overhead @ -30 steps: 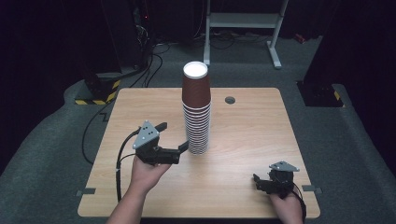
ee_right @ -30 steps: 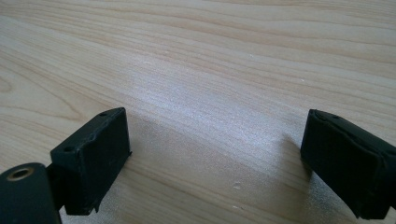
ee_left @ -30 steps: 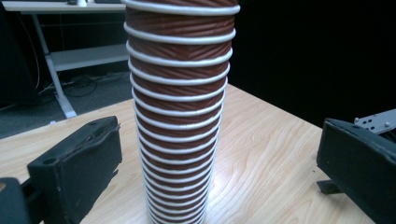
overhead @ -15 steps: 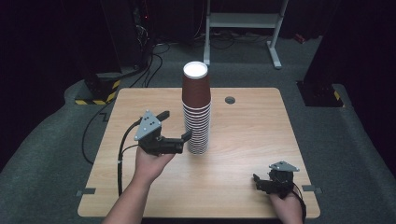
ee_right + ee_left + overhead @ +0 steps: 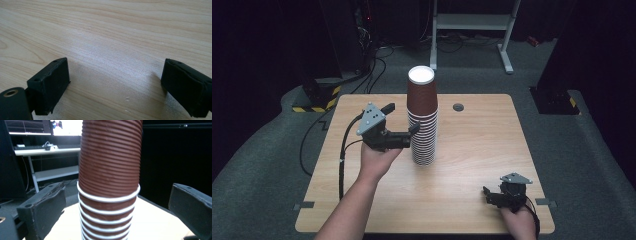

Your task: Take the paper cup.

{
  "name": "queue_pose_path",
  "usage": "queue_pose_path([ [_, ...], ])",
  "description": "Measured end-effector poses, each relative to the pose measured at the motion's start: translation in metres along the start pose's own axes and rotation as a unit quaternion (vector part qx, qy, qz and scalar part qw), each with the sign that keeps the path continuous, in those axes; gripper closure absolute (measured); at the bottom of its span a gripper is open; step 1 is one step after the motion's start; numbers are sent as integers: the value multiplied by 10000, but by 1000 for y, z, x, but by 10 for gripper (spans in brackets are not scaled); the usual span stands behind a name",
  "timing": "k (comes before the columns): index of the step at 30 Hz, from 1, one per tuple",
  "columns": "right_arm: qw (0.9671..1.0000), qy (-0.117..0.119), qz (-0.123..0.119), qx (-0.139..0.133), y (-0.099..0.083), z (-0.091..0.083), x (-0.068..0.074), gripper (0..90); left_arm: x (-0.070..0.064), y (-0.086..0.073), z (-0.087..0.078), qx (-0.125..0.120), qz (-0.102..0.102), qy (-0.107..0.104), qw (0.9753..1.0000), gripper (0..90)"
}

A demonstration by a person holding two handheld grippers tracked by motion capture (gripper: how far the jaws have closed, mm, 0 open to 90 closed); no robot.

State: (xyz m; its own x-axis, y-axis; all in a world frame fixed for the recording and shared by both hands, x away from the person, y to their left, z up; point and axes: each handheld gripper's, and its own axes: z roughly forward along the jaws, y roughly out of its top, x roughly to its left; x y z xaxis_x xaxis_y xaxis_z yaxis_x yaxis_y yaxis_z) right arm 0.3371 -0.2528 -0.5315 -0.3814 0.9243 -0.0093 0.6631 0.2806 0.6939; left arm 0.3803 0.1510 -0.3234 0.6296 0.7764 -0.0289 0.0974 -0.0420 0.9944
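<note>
Cup stack: a tall tower of brown ribbed paper cups (image 5: pixel 422 117) with white rims stands upright near the middle of the counter (image 5: pixel 472 150), slightly toward the far side; the top cup's white inside faces up.
Long axis: vertical, straight up from the counter, with no lean that I can make out.
Direction from the left hand-held gripper: the stack lies straight ahead of the left hand-held gripper (image 5: pixel 412 136), which comes at it from the stack's left side at about mid height.
Left gripper view: the stack (image 5: pixel 108 180) sits between the two black jaws, with a gap on each side, so the jaws straddle it without touching.
Left hand-held gripper state: spread wide, holding nothing.
Left hand pose: forearm reaches in from the near edge, hand raised off the counter, gripper held level and pointed sideways at the cups.
Right hand-held gripper: the right hand-held gripper (image 5: pixel 490 195) rests low at the near right corner of the counter, well apart from the stack.
Right hand-held gripper state: jaws spread, with bare wood (image 5: pixel 112 50) between them.
Nearer hand: the left, by far.
Judgement: the coming move looks like a squeeze on the stack at the rim line in front of the jaws; closing level should avoid tipping the tower.
</note>
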Motion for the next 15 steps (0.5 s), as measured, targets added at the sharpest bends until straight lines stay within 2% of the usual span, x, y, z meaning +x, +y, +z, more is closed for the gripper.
queue_pose_path([
  [11, 10000, 0, -4, 6, 0, 0, 0, 78, 8, 12, 16, -126, -33, -91, 9999, 15],
  [15, 10000, 2, -4, 2, 0, 0, 0, 78, 7, 18, 23, -85, -19, -121, 9999, 18],
])
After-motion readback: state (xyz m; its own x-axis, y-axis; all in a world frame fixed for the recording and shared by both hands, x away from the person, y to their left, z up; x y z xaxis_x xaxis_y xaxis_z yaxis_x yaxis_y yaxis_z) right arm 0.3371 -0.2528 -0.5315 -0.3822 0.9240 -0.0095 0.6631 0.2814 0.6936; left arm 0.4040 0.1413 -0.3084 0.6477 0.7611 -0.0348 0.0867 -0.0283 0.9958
